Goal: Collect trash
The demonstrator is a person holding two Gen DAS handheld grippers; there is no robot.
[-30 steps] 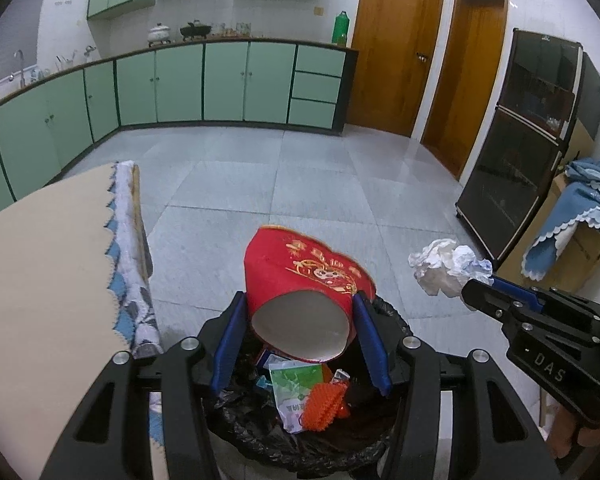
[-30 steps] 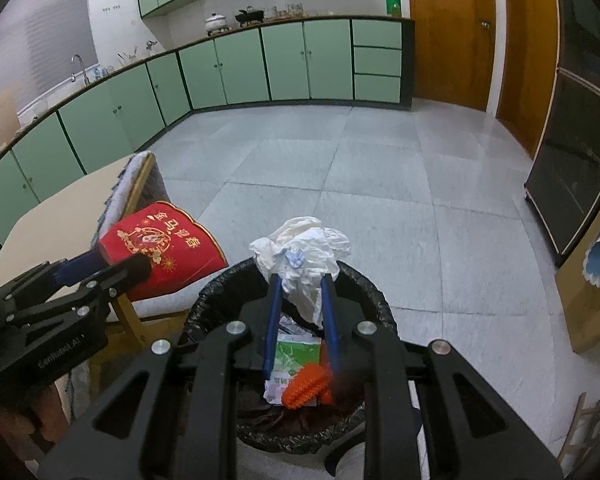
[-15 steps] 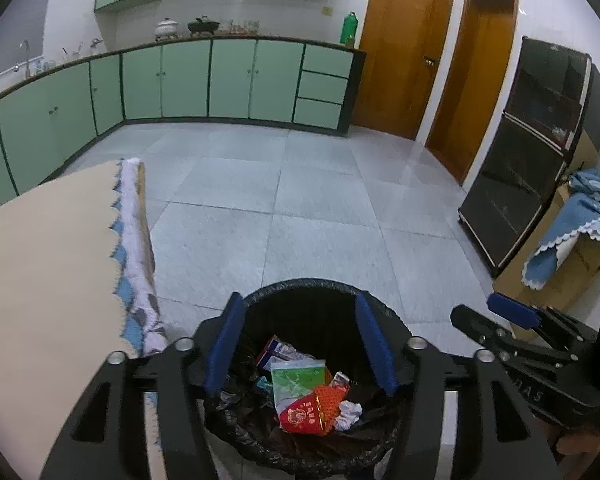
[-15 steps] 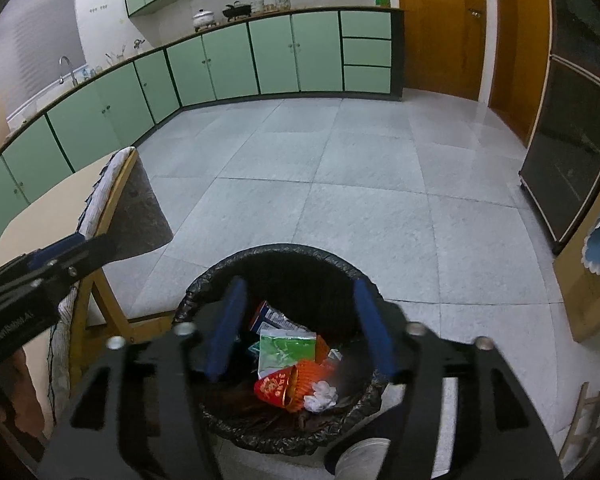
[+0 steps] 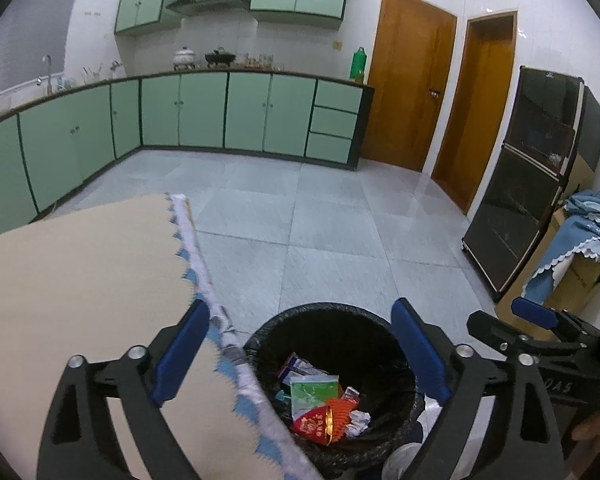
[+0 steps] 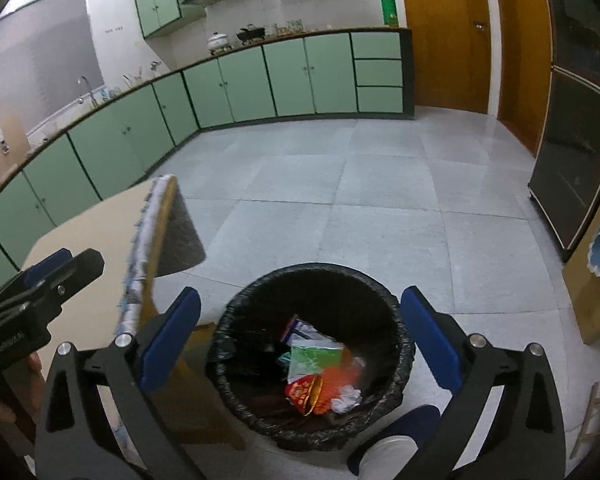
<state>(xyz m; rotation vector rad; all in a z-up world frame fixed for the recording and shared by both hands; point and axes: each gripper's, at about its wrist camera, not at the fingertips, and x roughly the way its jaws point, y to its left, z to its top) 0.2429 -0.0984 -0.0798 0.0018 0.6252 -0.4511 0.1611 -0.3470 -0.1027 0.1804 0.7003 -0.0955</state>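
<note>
Both grippers are held above a black-lined trash bin [image 5: 332, 320] on a kitchen floor, each with its blue-padded jaws spread wide and nothing gripped between them. The left gripper [image 5: 300, 354] is seen from its own camera straddling the bin's near rim, with its left finger over the edge of a beige tablecloth [image 5: 72, 280] trimmed in blue and white. The right gripper [image 6: 298, 346] is framed the same way over the bin [image 6: 312, 280], and is also visible from the left wrist view as a black frame at the right edge [image 5: 540, 332].

Inside the bin, collected trash is seen lying in a heap: a red and gold paper cup [image 5: 314, 426] on its side, an orange piece just beside it, a crumpled white tissue [image 5: 358, 426] touching the cup's right side, and a green and white packet [image 5: 314, 390] behind them. The same cup [image 6: 304, 394], tissue [image 6: 346, 398] and packet [image 6: 314, 360] are shown in the right wrist view.

Beyond the bin, grey floor tiles [image 5: 332, 208] are spread toward a run of mint-green cabinets [image 5: 204, 110]. A green bottle [image 5: 357, 65] is stood at the counter's end, next to two wooden doors [image 5: 412, 80]. A dark glass-fronted cabinet [image 5: 528, 184] is set along the right wall.
</note>
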